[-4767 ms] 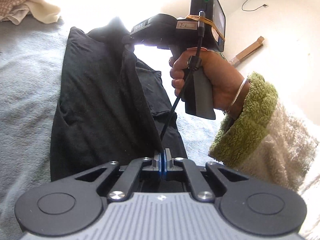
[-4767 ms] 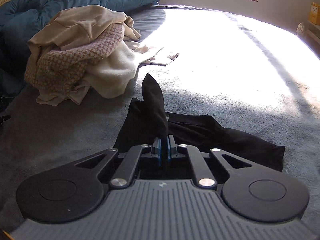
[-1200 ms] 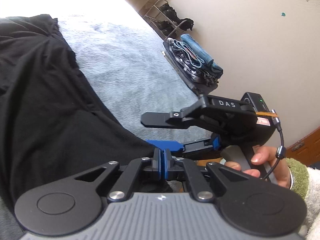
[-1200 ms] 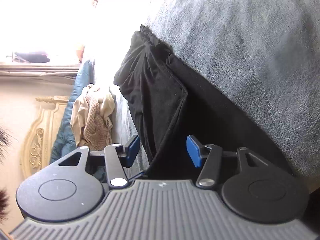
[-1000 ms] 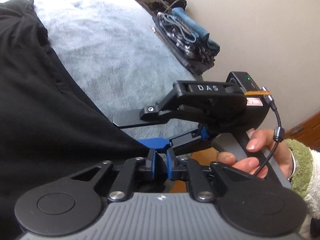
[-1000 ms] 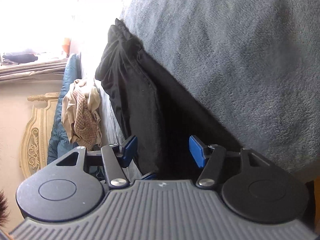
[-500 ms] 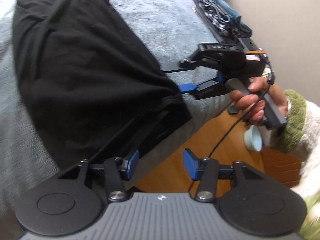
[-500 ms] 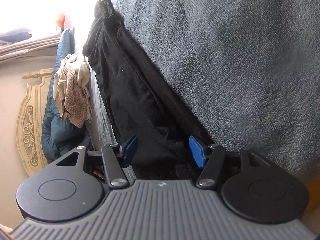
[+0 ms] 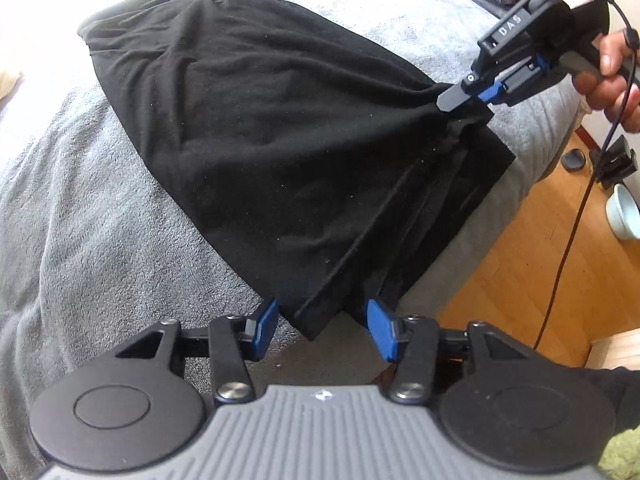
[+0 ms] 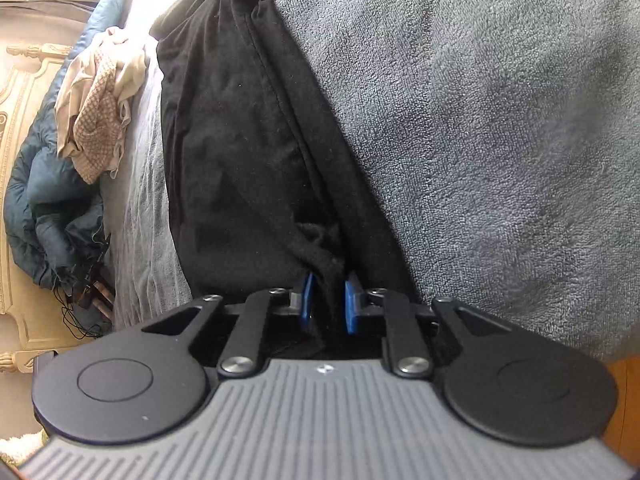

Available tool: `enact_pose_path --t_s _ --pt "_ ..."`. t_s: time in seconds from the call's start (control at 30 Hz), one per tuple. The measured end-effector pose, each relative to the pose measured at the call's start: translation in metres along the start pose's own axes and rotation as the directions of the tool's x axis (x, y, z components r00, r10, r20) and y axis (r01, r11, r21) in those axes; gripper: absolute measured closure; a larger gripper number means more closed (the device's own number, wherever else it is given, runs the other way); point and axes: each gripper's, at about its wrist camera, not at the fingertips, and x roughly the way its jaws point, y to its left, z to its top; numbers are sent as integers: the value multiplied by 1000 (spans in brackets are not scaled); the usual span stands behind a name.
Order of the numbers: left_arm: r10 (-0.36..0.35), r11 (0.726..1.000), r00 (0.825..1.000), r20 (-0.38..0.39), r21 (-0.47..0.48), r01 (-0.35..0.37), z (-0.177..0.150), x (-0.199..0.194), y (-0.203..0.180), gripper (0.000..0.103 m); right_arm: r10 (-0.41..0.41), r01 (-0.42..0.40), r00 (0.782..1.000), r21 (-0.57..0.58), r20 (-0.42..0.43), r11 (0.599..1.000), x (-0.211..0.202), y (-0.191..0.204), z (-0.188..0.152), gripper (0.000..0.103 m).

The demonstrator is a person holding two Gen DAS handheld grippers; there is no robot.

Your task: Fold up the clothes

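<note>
A black garment lies folded lengthwise on the grey blanket, its near end hanging over the bed edge. My left gripper stands open, with the garment's near corner between its blue pads but not pressed. In the left wrist view a hand holds my right gripper at the garment's far corner, and creases pull toward it. In the right wrist view my right gripper is closing, and a bunch of the black garment is pinched between its pads.
A pile of beige and knitted clothes lies on a blue duvet by the carved headboard. Beyond the bed edge are the wooden floor and a pale bowl. Grey blanket spreads to the right.
My left gripper has let go, opened and pulled back to the garment's near corner. My right gripper's jaws have come together on the fabric at the other corner.
</note>
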Motion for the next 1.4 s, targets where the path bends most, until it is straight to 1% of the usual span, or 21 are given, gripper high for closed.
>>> enact_pose_path --t_s 0.07,0.17,0.27,0.43,0.47,0.7,0.73,0.8,0.83,0.9,0.93,1.0,1.07,1.17,1.27,1.4 --pt "31 1000 999 13 1 -31 -5 1 -3 54 -5 5 1000 10 5 1000 1 -3 1 88" --pt "76 996 997 25 -43 -75 -13 4 -6 54 -12 11 1000 13 11 1000 5 -4 2 88" --pt "105 992 993 53 -82 -101 -20 6 -10 55 -17 17 1000 12 16 1000 7 -7 1 88" --pt "135 977 983 121 -180 -112 -25 5 -12 57 -25 25 999 21 26 999 7 -7 -3 88" --pt "145 974 981 130 -193 -119 -25 5 -13 59 -27 27 999 23 29 999 6 -7 -4 88" --pt "185 965 968 168 -216 -147 -30 -4 -18 67 -32 30 998 28 45 999 1 2 -10 88" --pt "186 965 968 168 -214 -149 -32 -5 -19 68 -33 32 998 27 49 999 2 4 -11 88" --pt "188 966 968 167 -210 -151 -35 -8 -20 74 -34 33 998 27 58 999 1 6 -12 88" --pt "187 967 969 162 -205 -152 -36 -8 -20 76 -34 32 997 27 63 999 -1 6 -12 88" --pt "186 969 971 150 -191 -156 -37 -7 -20 83 -33 31 997 27 70 999 -2 7 -13 88" --pt "186 970 971 147 -186 -158 -38 -7 -20 85 -32 31 997 27 73 999 -3 7 -13 88" --pt "188 971 970 152 -175 -161 -39 -8 -21 93 -33 31 996 21 77 999 -5 8 -13 88" --pt "185 974 969 163 -163 -159 -40 -10 -23 99 -33 32 996 10 80 999 -6 9 -14 88" --pt "159 983 973 167 -121 -140 -38 -7 -24 101 -43 45 996 -17 84 999 -8 13 -15 90" --pt "119 993 980 163 -46 -113 -38 -11 -32 102 -62 66 994 -47 92 997 -11 17 -15 97" --pt "86 992 980 181 74 -101 -44 -23 -44 102 -81 88 992 -76 97 993 -15 24 -16 100"
